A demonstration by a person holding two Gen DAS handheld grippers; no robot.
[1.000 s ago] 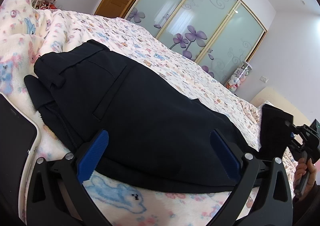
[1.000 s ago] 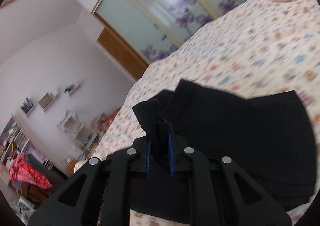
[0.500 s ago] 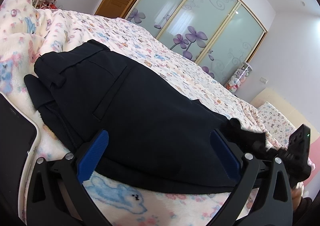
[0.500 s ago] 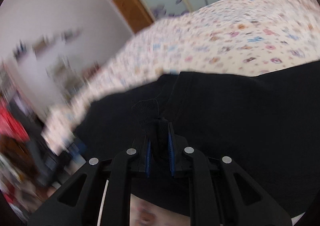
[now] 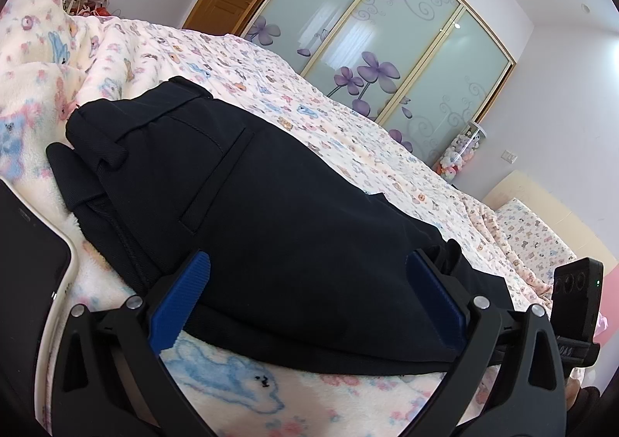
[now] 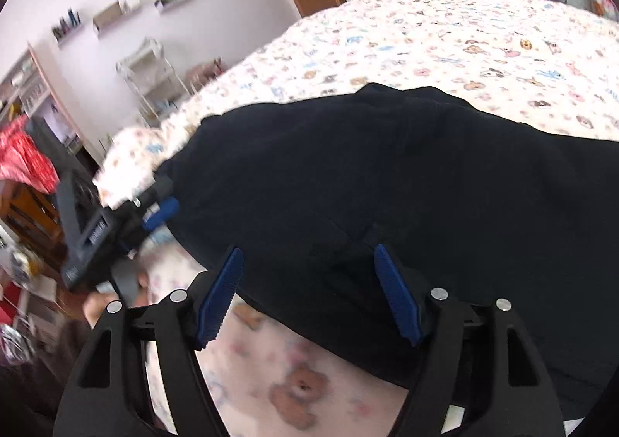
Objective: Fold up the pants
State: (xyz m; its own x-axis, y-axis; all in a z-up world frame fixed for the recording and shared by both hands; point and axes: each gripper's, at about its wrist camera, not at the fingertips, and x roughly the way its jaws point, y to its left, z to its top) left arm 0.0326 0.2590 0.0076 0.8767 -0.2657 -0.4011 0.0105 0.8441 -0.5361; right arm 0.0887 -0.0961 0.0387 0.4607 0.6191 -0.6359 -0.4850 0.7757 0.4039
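The dark navy pants (image 5: 278, 205) lie folded in a thick stack on the bed, waistband and back pocket at the far left. My left gripper (image 5: 309, 282) is open, its blue pads either side of the stack's near edge. In the right wrist view the pants (image 6: 406, 181) fill the middle. My right gripper (image 6: 309, 282) is open over their near edge and holds nothing. The left gripper also shows in the right wrist view (image 6: 154, 212) at the stack's left end.
The bed has a cream blanket (image 5: 387, 151) printed with small bears. A dark tablet (image 5: 27, 263) lies at the left beside the pants. Frosted wardrobe doors (image 5: 387, 34) with purple flowers and a wooden door stand behind. Shelves and a white rack (image 6: 151, 69) line the far wall.
My right gripper carried the pants end down onto the stack, then opened and let it go. The left gripper stayed open in place.
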